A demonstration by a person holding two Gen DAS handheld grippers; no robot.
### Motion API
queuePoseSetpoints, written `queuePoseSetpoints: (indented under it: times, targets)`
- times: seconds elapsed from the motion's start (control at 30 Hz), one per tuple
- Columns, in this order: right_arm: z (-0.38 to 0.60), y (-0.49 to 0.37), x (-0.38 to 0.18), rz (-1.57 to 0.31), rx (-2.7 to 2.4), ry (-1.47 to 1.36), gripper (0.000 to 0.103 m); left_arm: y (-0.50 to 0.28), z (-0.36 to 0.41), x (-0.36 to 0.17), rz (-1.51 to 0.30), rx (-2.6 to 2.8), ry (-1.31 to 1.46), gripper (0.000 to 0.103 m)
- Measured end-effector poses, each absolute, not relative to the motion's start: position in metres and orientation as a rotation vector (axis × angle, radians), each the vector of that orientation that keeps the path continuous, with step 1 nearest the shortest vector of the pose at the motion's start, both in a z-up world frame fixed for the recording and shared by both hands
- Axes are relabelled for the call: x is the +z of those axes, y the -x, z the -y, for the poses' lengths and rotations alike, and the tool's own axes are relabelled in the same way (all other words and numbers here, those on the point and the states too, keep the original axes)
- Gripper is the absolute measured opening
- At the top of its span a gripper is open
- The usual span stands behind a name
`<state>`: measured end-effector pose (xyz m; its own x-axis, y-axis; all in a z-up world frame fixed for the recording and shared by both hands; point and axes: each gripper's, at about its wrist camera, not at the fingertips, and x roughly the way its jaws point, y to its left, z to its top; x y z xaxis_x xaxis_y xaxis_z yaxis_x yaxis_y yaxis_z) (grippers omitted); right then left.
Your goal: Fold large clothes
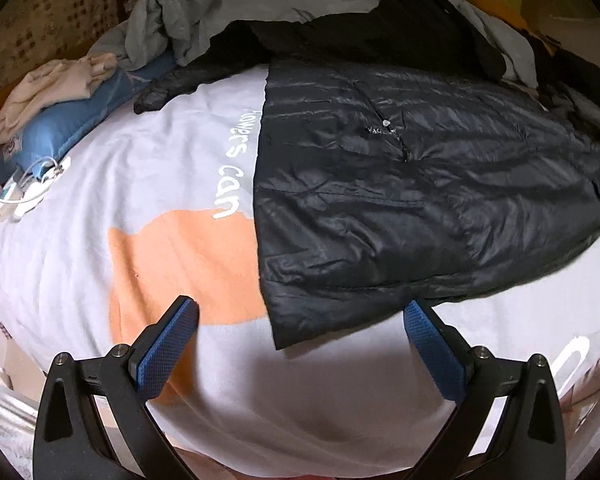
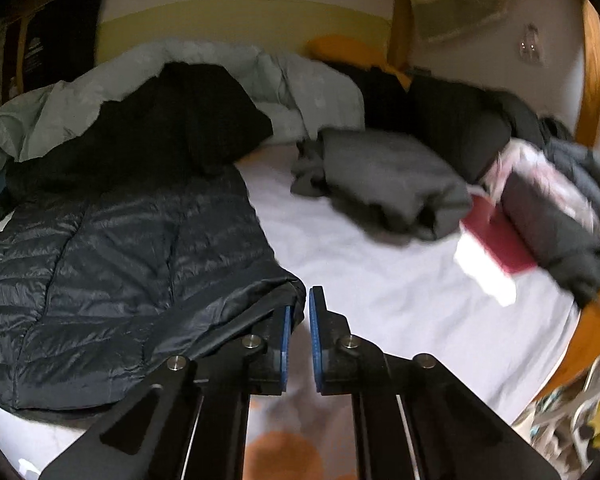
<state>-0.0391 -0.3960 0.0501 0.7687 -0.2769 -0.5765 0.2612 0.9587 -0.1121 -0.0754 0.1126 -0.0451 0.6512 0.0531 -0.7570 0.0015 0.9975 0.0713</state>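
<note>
A black quilted puffer jacket (image 1: 400,184) lies spread on the white bed sheet (image 1: 140,168) printed with an orange patch and white letters. My left gripper (image 1: 300,314) hangs open just above the sheet. The jacket's near corner lies between its blue pads (image 1: 168,352) and touches neither. In the right wrist view the same jacket (image 2: 112,280) fills the left side. My right gripper (image 2: 300,300) is shut on the jacket's hem corner, which bunches at the fingertips and rises off the sheet (image 2: 380,300).
A second black garment (image 1: 380,36) and a pale grey-green duvet (image 1: 204,8) are heaped at the back. A blue pillow (image 1: 60,128) with a beige cloth and white cables lies left. Grey folded clothes (image 2: 384,184), a red-and-white item (image 2: 492,248) and the wooden bed frame (image 2: 592,80) are at right.
</note>
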Motion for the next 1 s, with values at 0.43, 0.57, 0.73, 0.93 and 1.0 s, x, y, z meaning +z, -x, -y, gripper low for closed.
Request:
queuePoseSetpoints:
  times: [0.43,0.57,0.73,0.93,1.0]
  targets:
    - [0.400,0.041,0.067,-0.604,-0.197,-0.039,0.006,0.072,-0.124,0.032,-0.538,-0.025,0.034,0.002]
    - [0.400,0.020,0.095,-0.568,-0.168,0.019,0.006,0.020,-0.127,0.062,-0.582,0.014,-0.024,0.002]
    - [0.414,-0.046,0.103,-0.597,-0.147,0.030,0.006,-0.070,-0.149,0.066,-0.704,0.065,0.001,0.002]
    - [0.421,-0.125,0.052,-0.733,-0.188,0.016,0.006,-0.134,-0.164,0.027,-0.759,0.151,-0.022,0.001]
    - [0.423,-0.137,0.041,-0.768,-0.180,-0.005,0.006,-0.146,-0.173,0.009,-0.819,0.133,0.036,0.001]
